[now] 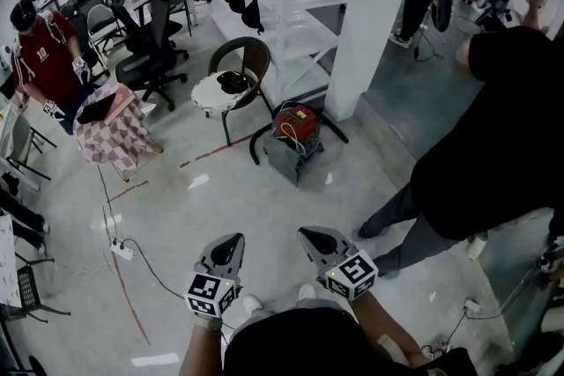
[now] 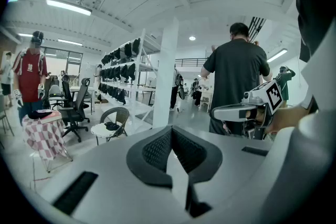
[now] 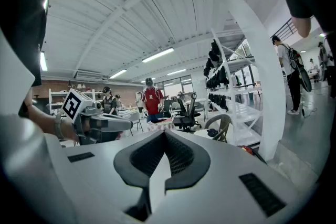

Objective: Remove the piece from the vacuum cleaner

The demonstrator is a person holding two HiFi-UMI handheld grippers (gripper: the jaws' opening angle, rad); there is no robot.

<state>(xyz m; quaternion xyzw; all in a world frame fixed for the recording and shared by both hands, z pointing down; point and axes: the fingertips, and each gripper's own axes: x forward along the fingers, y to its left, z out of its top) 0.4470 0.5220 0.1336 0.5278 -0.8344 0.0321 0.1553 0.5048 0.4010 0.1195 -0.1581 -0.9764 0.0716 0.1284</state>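
**A:** Entry one, far left of the white pillar [image 1: 374, 22]?

**B:** Person in red [image 1: 40, 57], beside a checked-cloth tabletop [image 1: 123, 135]. Nearer the pillar: black office chair [image 1: 154, 48], then round chair [image 1: 236, 84].

**A:** Tools?

**B:** Left hand-held gripper [image 1: 233, 242], jaws pressed together, nothing between them.

**A:** Task item?

**B:** Vacuum cleaner [image 1: 295, 136], red top and grey body. It stands on the floor [image 1: 220, 198] just left of the pillar's foot, well apart from both tools.

**A:** Next?

**B:** Right hand-held gripper [image 1: 308, 235], closed and empty. Right of the pillar: person in black [image 1: 502, 128].

The vacuum cleaner [image 1: 297, 124] shows too small to tell its parts
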